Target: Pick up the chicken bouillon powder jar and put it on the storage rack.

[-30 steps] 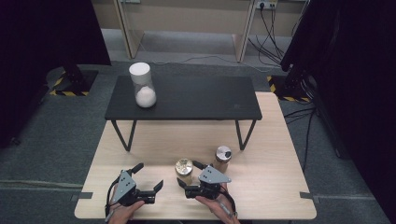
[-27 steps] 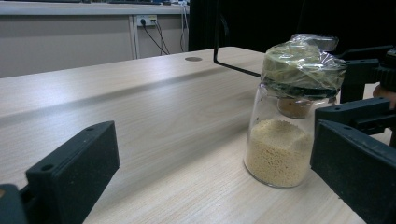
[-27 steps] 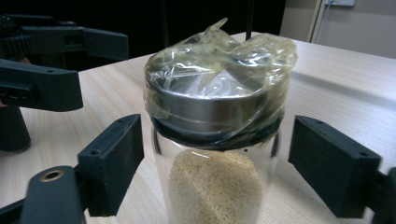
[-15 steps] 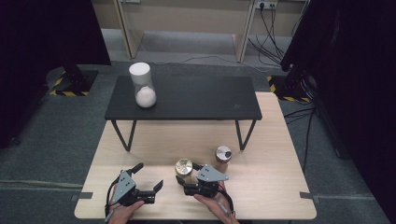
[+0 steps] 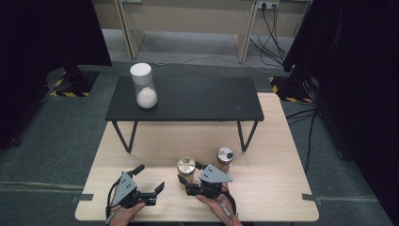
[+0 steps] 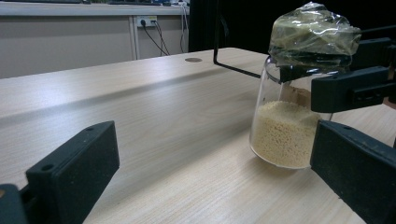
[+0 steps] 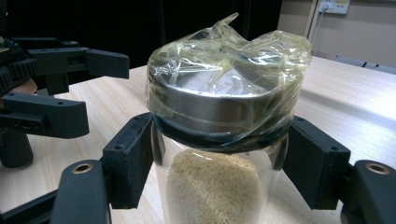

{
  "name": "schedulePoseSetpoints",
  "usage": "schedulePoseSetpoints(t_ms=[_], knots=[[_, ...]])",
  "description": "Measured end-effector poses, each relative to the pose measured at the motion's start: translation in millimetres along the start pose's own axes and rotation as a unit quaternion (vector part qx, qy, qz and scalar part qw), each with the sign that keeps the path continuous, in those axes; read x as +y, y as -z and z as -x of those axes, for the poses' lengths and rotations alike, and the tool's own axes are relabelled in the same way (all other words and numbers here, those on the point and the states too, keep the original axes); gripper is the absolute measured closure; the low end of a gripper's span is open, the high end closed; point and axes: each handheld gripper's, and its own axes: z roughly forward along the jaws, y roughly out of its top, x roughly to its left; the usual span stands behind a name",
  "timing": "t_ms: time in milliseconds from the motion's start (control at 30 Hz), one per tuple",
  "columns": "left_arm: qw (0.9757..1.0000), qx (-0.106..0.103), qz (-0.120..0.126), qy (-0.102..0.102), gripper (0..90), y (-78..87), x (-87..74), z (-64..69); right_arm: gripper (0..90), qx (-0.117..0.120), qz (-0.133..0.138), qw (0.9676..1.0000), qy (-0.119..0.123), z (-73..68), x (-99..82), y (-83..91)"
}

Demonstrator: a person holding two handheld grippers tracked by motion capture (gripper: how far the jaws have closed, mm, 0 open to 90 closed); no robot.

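A glass jar of pale yellow grains [image 5: 186, 165] stands on the light wooden table [image 5: 273, 188]. Its metal lid is wrapped in crinkled clear film. In the right gripper view the jar [image 7: 219, 107] stands upright between the jaws. My right gripper [image 5: 189, 173] [image 7: 217, 168] is shut on it just under the lid, with both pads pressed to the glass. My left gripper [image 5: 149, 178] [image 6: 215, 182] rests to the jar's left with its jaws wide open around nothing. In the left gripper view the jar [image 6: 282, 135] stands ahead at the right, with the right gripper's jaws on it.
A second small jar with a dark lid [image 5: 225, 157] stands just right of the held one. A low black table [image 5: 197, 101] sits across the far half and carries a tall white-lidded jar [image 5: 143, 87] at its left end. Cables run along the floor at the right.
My right gripper's jaws have closed in on the grain jar, and the gripper shifted slightly toward it. The left gripper has kept still.
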Motion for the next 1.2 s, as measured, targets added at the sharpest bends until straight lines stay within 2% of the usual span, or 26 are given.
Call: schedulePoseSetpoints(t_ms=[133,1200], knots=[[1.0,0.0,0.0,0.0,0.6,-0.1,-0.1,0.1,30.5,-0.001,-0.001,1.0,-0.006,2.5,3.8,1.3],[1.0,0.0,0.0,0.0,0.6,-0.2,-0.3,-0.1,30.5,-0.001,-0.004,1.0,-0.006,2.9,35.6,7.5]])
